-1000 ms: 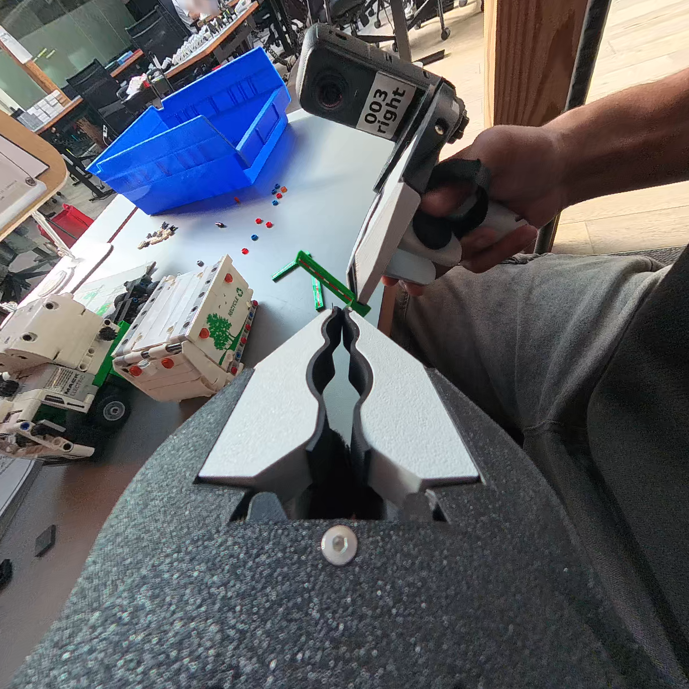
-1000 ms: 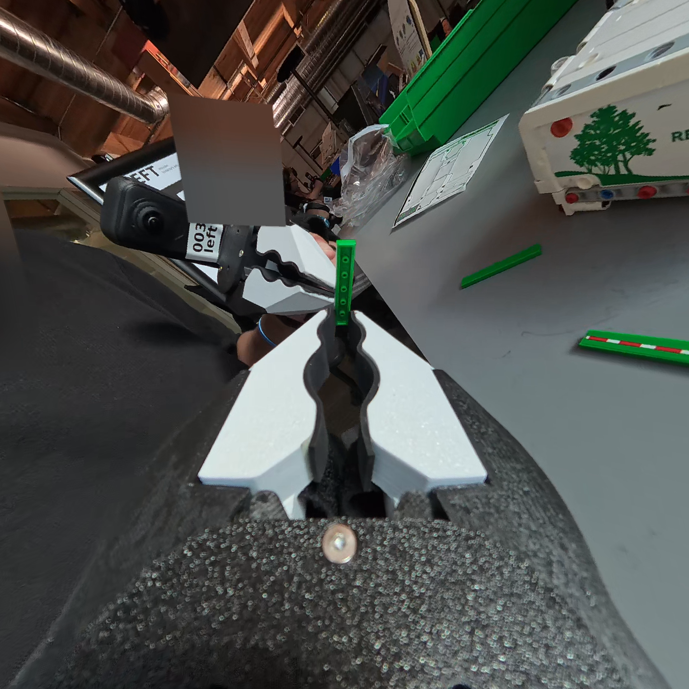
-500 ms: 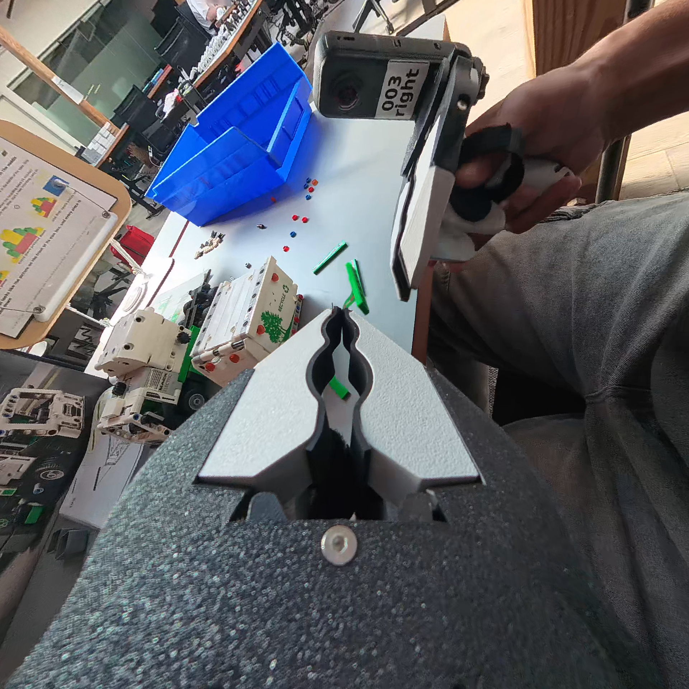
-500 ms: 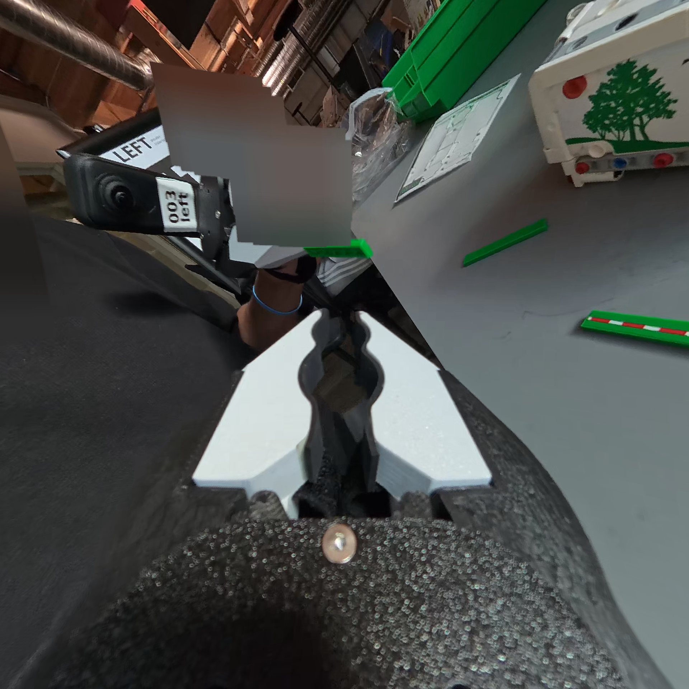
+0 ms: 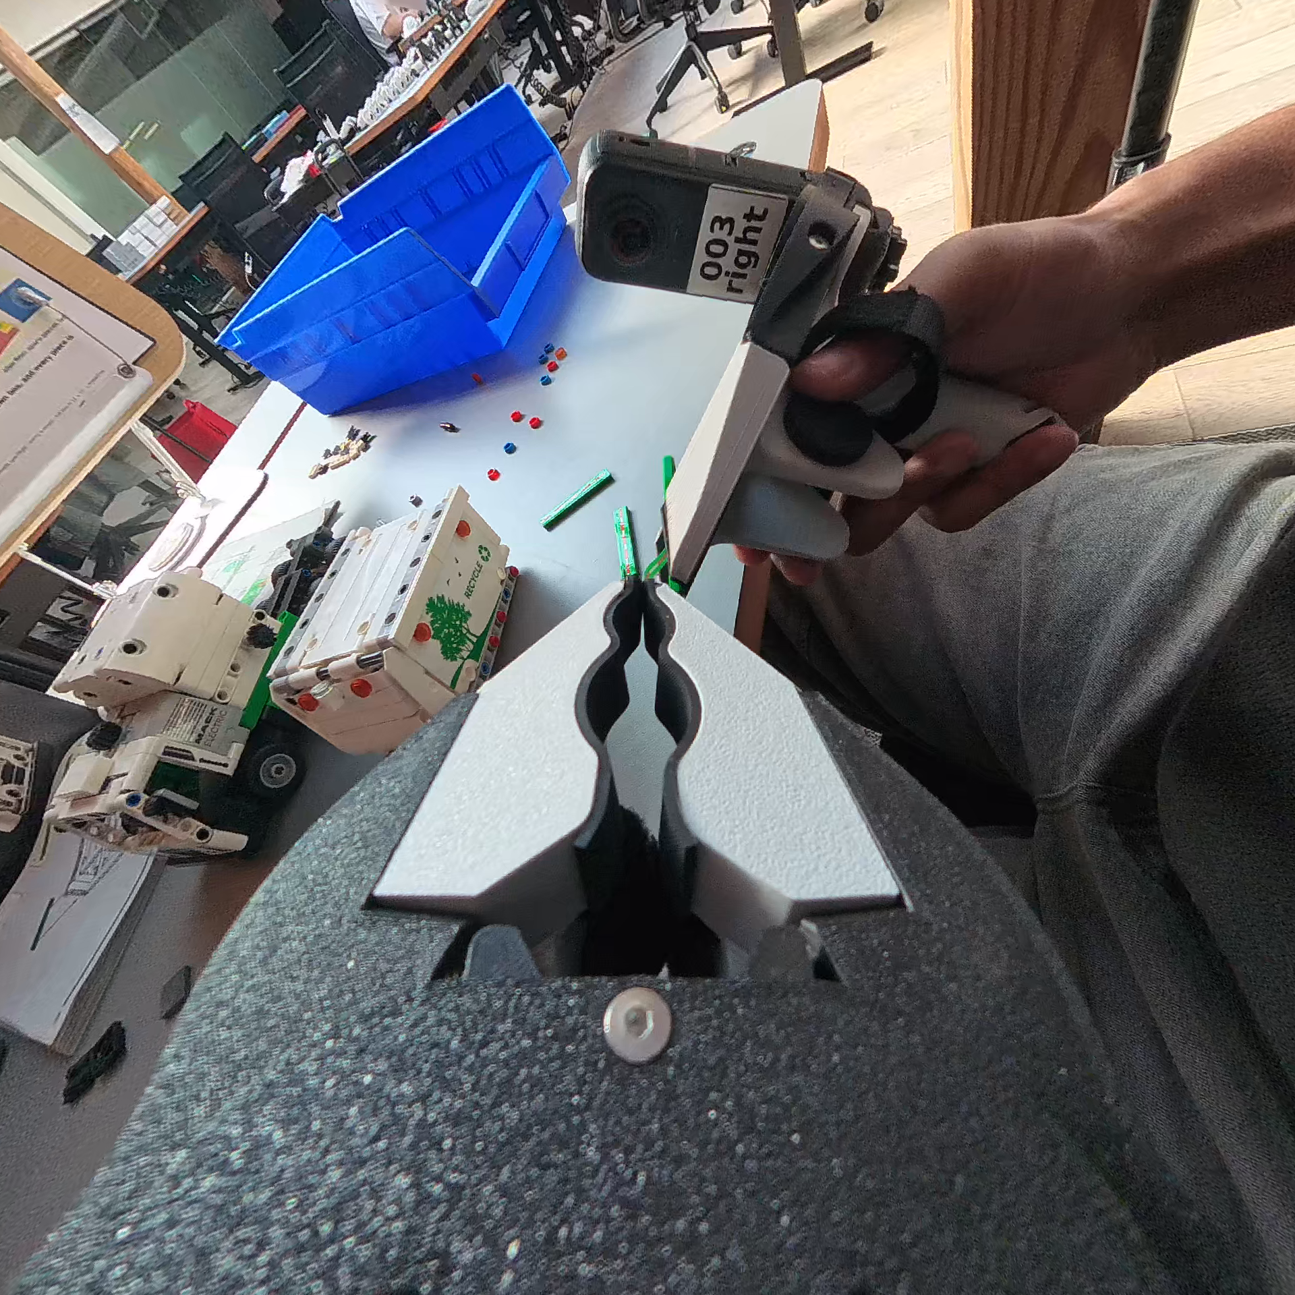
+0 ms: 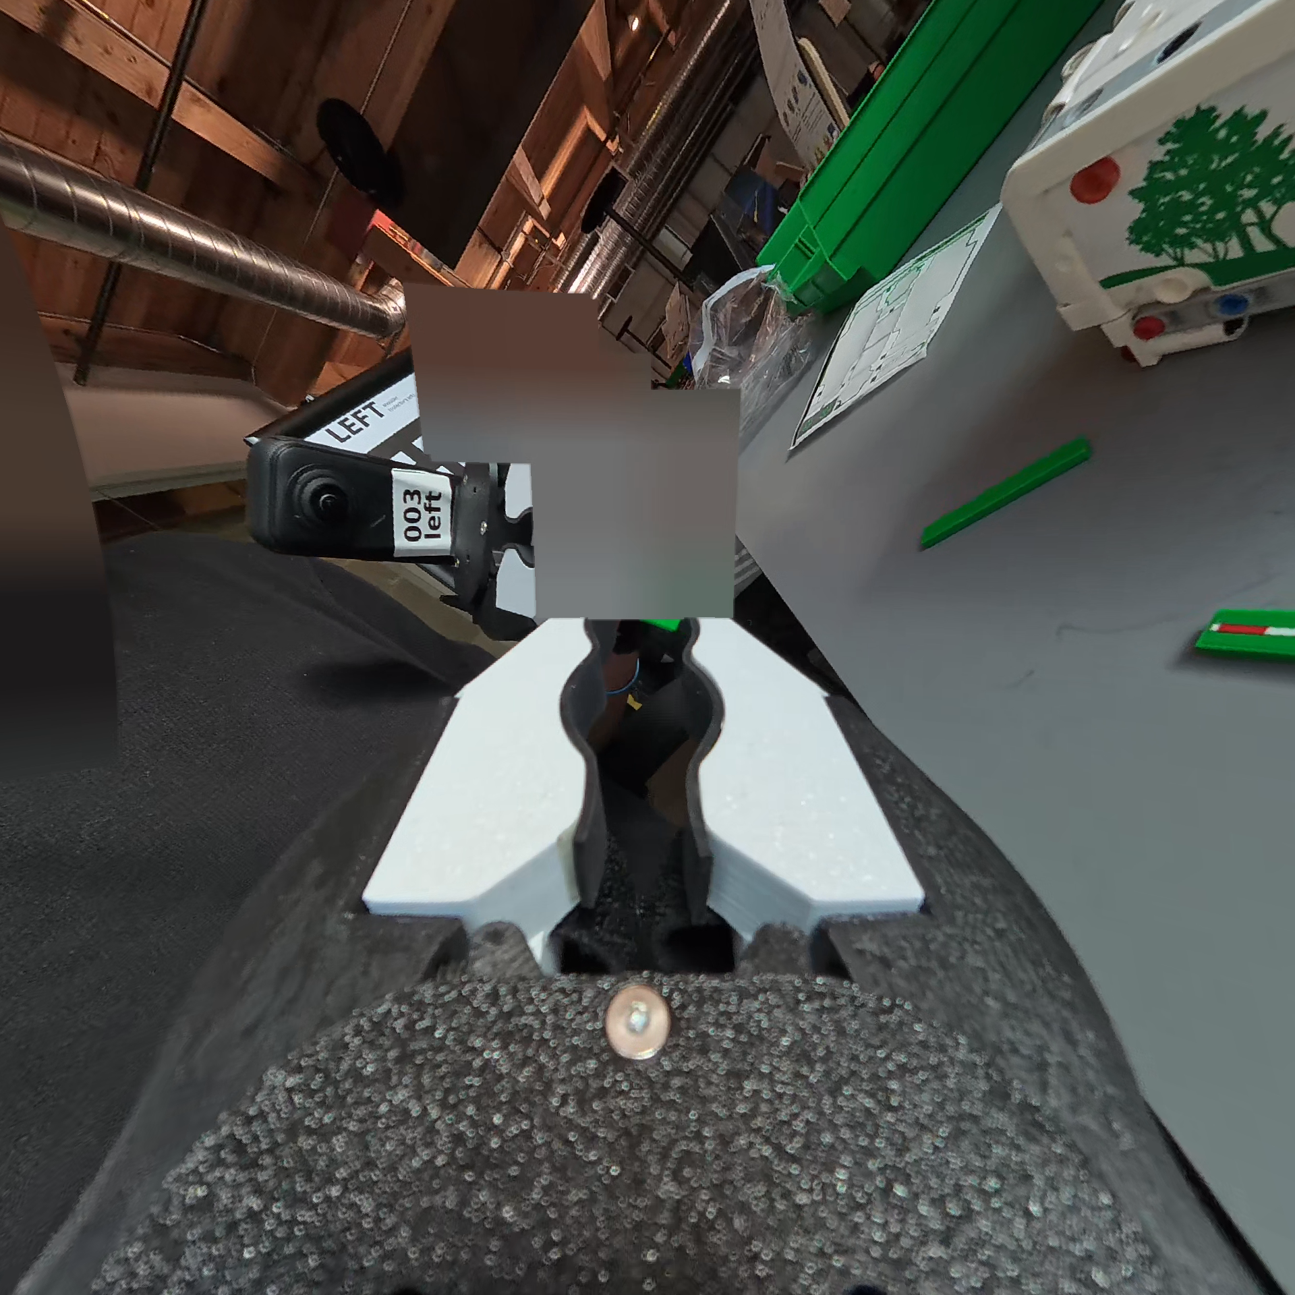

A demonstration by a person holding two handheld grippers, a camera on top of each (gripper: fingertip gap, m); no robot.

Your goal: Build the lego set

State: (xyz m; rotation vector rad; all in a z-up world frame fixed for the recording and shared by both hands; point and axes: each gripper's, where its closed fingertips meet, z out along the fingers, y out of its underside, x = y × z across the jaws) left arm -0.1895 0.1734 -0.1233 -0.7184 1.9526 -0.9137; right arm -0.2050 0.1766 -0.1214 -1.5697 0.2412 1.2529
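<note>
My left gripper (image 5: 641, 585) is shut, and a thin green plate (image 5: 657, 571) pokes edge-on from its tips. In the right wrist view the green plate (image 6: 660, 624) sits right at the tips of my right gripper (image 6: 641, 631), whose jaws stand apart; a blur patch hides the rest of the plate. My right gripper (image 5: 674, 560) points down close to the left tips, off the table's front edge. The white truck body with a green tree print (image 5: 413, 617) and the white cab (image 5: 154, 673) stand on the grey table (image 5: 631, 392).
A plain green strip (image 5: 576, 499) and a red-and-white striped green strip (image 5: 624, 536) lie near the front edge. Small red and blue studs (image 5: 518, 420) are scattered before a blue bin (image 5: 420, 280). A green bin (image 6: 911, 133), a plastic bag (image 6: 757, 336) and an instruction sheet (image 6: 897, 336) lie farther off. Both grippers' tips are close together, under 4 cm apart.
One second ago my right gripper was shut on the green plate. It then let go and the left gripper took the plate. Now the right jaws stand wider at the plate.
</note>
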